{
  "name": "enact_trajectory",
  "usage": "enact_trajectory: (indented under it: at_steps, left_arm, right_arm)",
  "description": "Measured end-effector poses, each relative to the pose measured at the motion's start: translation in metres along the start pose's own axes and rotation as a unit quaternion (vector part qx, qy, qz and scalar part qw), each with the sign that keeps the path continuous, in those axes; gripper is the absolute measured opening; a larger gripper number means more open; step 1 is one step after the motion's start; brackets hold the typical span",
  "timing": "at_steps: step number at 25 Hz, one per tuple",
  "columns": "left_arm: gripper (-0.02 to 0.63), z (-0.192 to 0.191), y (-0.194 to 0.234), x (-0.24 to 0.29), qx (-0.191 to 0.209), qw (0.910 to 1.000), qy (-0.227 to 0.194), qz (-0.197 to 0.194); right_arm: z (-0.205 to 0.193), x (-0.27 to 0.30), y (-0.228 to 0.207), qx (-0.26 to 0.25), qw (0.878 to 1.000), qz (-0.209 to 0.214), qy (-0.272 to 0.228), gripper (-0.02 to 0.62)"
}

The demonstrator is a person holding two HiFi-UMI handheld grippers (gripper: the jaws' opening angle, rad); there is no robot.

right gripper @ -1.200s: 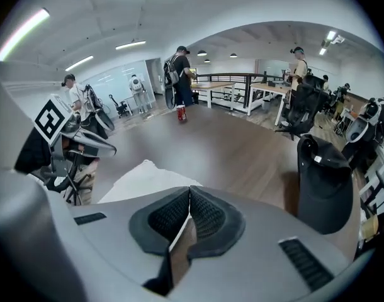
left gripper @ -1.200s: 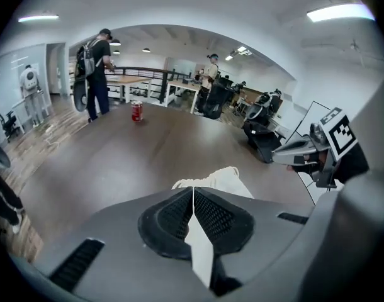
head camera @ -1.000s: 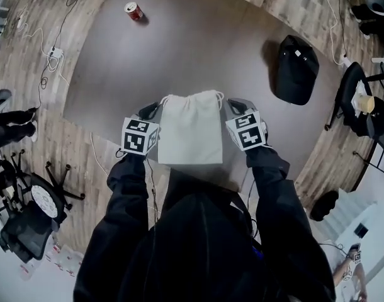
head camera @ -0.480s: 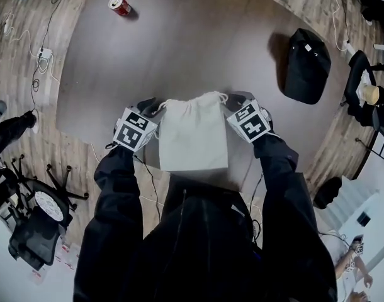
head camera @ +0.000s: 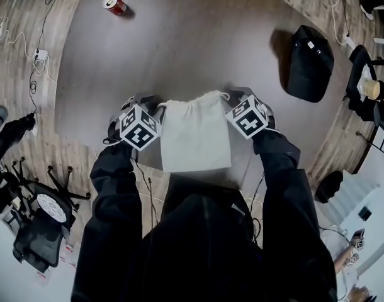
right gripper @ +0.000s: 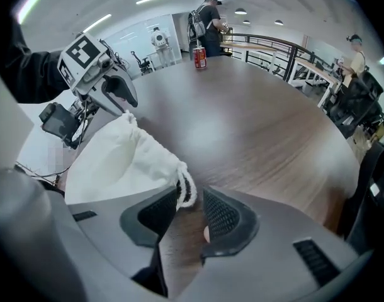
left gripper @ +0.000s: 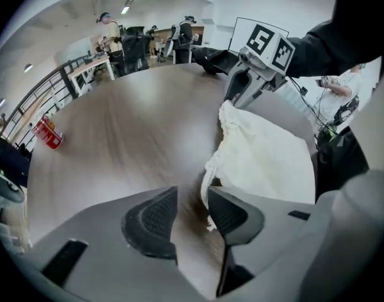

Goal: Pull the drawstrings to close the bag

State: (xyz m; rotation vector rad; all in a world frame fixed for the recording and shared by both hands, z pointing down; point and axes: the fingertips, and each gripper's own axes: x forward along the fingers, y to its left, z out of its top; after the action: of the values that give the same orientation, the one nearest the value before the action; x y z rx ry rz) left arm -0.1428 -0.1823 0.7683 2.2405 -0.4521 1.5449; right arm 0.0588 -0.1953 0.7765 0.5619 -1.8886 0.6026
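Note:
A cream drawstring bag (head camera: 195, 136) lies flat on the brown table (head camera: 198, 43), its gathered mouth facing away from me. My left gripper (head camera: 153, 104) stands at the mouth's left corner and my right gripper (head camera: 232, 96) at its right corner. In the left gripper view the left gripper (left gripper: 192, 216) is open after its jaws have just been opening; the bag's white cord (left gripper: 208, 180) hangs beside one pad. In the right gripper view the right gripper (right gripper: 191, 214) has just been closing. The cord loop (right gripper: 186, 190) is between its pads, with a gap left.
A red can (head camera: 114, 5) stands far back left on the table and a black backpack (head camera: 310, 61) lies at its right. Office chairs (head camera: 34, 212) and cables (head camera: 41, 55) are on the floor to the left. The bag's lower edge reaches the table's near edge.
Both grippers have sunk toward the table with the bag, which now lies flatter on it. The left gripper's marker cube has rolled.

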Motion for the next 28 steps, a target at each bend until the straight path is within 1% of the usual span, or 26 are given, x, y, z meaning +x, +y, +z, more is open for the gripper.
enact_trajectory:
  at_steps: [3, 5, 7, 10, 11, 14, 18, 21, 24, 28]
  left_arm:
    - [0.172, 0.008, -0.010, 0.000, 0.009, 0.9995, -0.021, -0.021]
    - [0.172, 0.009, -0.010, 0.003, 0.014, 0.9994, -0.025, -0.018]
    - [0.167, 0.005, -0.006, 0.010, 0.026, 0.9996, -0.010, -0.010]
    - [0.147, -0.004, -0.004, 0.018, 0.057, 0.9982, 0.022, 0.000]
    - [0.145, -0.005, -0.004, 0.019, 0.062, 0.9977, 0.026, 0.001]
    - [0.137, -0.004, -0.006, 0.020, 0.068, 0.9974, 0.024, -0.002]
    - [0.126, -0.004, -0.009, 0.021, 0.089, 0.9956, 0.028, -0.005]
    - [0.113, -0.003, -0.011, 0.023, 0.114, 0.9928, 0.036, 0.001]
    - [0.061, -0.004, -0.017, 0.022, 0.137, 0.9898, 0.037, 0.014]
    - [0.043, -0.005, -0.019, 0.023, 0.123, 0.9916, 0.024, 0.033]
  right_arm:
    - [0.000, 0.002, 0.002, -0.024, 1.000, -0.008, 0.009, 0.143]
    - [0.002, 0.005, 0.002, -0.034, 0.999, -0.014, 0.010, 0.150]
    - [0.004, 0.007, 0.002, -0.033, 0.999, -0.014, 0.008, 0.153]
    - [0.006, 0.009, 0.000, -0.033, 0.999, -0.016, 0.000, 0.158]
    - [0.007, 0.009, -0.001, -0.037, 0.999, -0.018, -0.002, 0.158]
    - [0.009, 0.010, -0.002, -0.052, 0.998, -0.022, 0.001, 0.152]
    - [0.009, 0.011, 0.000, -0.064, 0.998, -0.010, 0.003, 0.144]
    - [0.009, 0.012, 0.000, -0.075, 0.997, -0.001, 0.016, 0.131]
    - [0.011, 0.012, 0.005, -0.084, 0.996, -0.005, 0.016, 0.088]
    - [0.010, 0.014, 0.011, -0.079, 0.997, -0.016, 0.008, 0.045]
